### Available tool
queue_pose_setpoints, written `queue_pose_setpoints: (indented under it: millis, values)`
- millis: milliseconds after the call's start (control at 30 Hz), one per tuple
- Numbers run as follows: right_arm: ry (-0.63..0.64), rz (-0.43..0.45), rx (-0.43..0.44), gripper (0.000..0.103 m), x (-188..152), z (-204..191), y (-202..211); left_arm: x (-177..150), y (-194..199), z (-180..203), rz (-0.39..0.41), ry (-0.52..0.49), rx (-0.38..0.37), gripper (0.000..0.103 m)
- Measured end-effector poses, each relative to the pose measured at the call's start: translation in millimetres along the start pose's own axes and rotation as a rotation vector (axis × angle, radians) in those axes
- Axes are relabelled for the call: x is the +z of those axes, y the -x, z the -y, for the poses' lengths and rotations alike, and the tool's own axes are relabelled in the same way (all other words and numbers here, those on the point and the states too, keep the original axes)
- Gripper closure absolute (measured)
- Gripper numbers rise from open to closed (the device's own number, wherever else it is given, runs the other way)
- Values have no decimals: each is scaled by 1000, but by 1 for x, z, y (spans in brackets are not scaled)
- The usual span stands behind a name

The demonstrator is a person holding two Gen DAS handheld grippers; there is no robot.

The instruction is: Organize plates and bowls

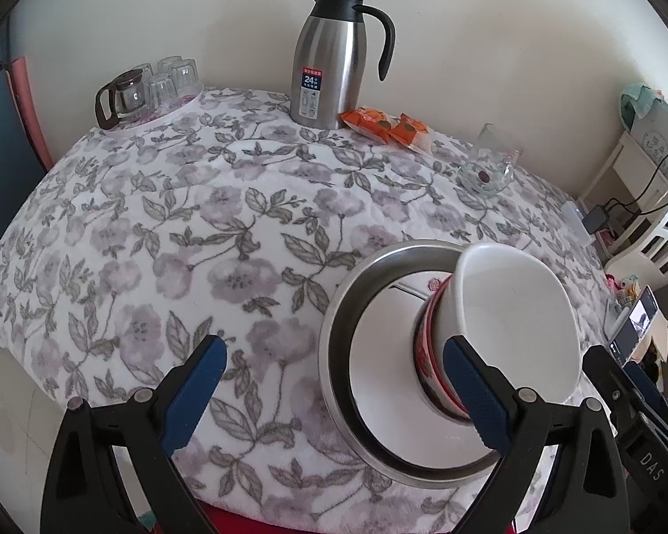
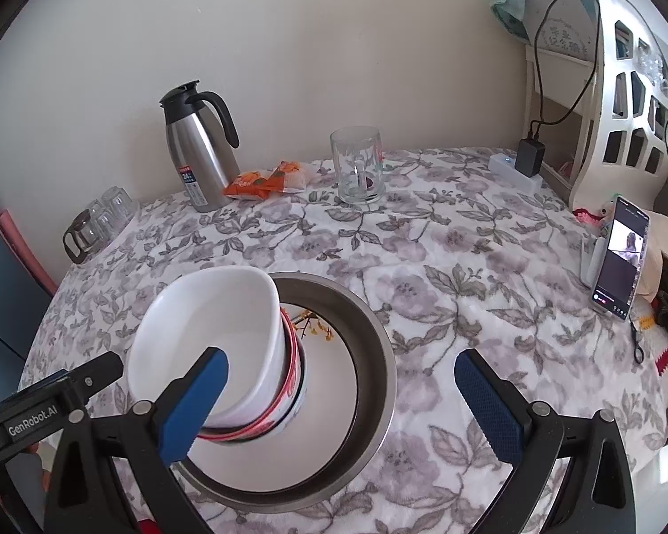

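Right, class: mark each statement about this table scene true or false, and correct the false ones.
1. The white bowl sits stacked on red-patterned bowls inside the metal basin. True.
2. Both grippers are clamped on the stack. False: the left gripper and the right gripper are both open.
3. The steel thermos jug lies on its side. False: it stands upright.
4. Orange snack packets lie between the jug and the glass mug. True.
5. A phone stands propped at the table's right. True.
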State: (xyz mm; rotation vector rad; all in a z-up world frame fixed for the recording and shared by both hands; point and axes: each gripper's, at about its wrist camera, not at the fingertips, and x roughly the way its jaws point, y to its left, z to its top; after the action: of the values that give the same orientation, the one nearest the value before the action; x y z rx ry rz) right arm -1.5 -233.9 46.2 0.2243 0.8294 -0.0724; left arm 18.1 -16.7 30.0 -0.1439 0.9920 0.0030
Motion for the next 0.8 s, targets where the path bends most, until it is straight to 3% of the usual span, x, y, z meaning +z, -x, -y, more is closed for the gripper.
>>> queue_pose_setpoints:
  millis: [467, 800]
  values:
    - [4, 62, 24, 0, -27, 9, 16, -23, 7, -1, -6, -21, 22, 5]
    - [35, -8, 0, 0, -48, 15, 5, -46, 0, 3, -79, -56, 68, 5]
